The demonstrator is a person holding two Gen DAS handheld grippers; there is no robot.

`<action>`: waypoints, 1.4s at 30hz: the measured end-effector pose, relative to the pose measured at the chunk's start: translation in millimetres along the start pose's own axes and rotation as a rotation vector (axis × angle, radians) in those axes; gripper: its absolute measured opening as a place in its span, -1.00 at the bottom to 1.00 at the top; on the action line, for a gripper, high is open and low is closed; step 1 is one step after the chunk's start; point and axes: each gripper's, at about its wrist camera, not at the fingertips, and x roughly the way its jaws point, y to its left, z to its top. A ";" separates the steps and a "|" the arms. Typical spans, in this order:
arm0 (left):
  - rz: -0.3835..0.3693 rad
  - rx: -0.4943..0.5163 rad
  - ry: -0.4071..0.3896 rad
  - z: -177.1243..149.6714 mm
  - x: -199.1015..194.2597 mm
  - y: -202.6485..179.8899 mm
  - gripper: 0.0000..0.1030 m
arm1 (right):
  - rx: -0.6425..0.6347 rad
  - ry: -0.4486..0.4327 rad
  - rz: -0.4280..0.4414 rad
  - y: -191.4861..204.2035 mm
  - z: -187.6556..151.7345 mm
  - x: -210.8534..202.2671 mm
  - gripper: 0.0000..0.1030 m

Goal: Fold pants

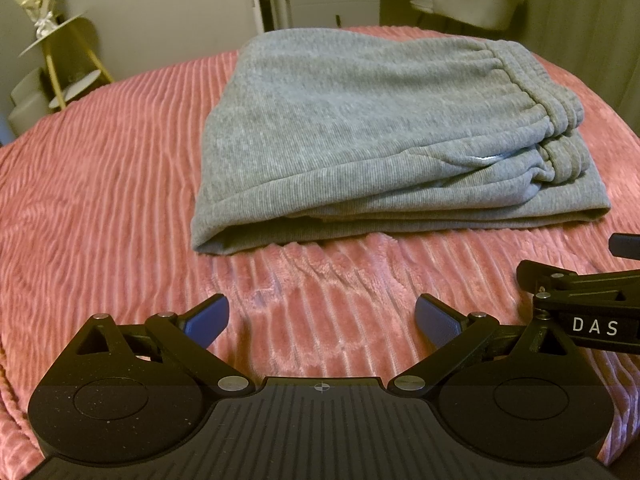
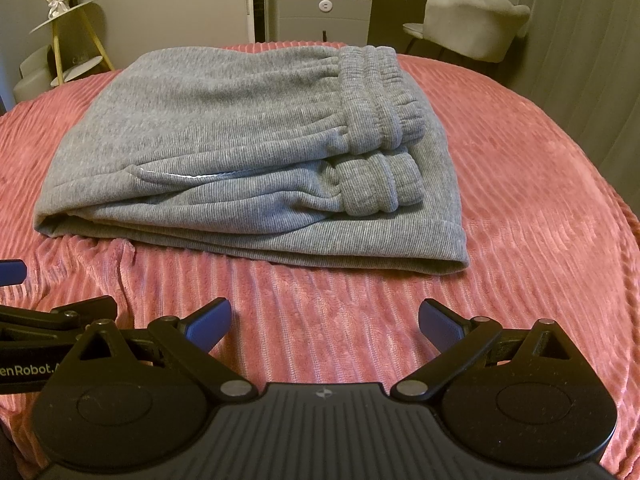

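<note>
Grey ribbed pants (image 1: pixel 344 128) lie folded in a flat stack on the pink bedspread (image 1: pixel 100 184), with the elastic waistband on the right side of the stack. They also show in the right wrist view (image 2: pixel 224 152). My left gripper (image 1: pixel 322 318) is open and empty, hovering over the bedspread in front of the stack's near edge. My right gripper (image 2: pixel 325 322) is open and empty, also in front of the stack, just to the right of the left one. Each gripper's side shows at the edge of the other's view.
The pink ribbed bedspread (image 2: pixel 520 184) covers the bed all around the stack. Beyond the bed stand a gold tiered side stand (image 1: pixel 68 60), a grey cabinet (image 1: pixel 332 0) and a pale chair (image 2: pixel 472 24).
</note>
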 end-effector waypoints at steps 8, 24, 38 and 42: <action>-0.001 0.001 0.002 -0.3 0.7 0.2 0.98 | -0.001 0.001 -0.001 0.0 -0.2 0.0 0.94; -0.001 0.004 0.006 -0.6 1.7 0.2 0.98 | -0.006 0.002 -0.002 0.0 -0.5 0.4 0.94; 0.000 0.003 0.009 -0.2 2.4 0.2 0.98 | -0.007 0.003 -0.002 0.3 -0.5 0.9 0.94; -0.004 0.000 0.011 -0.8 2.4 2.0 0.98 | -0.013 0.002 -0.004 -0.1 -0.9 0.4 0.94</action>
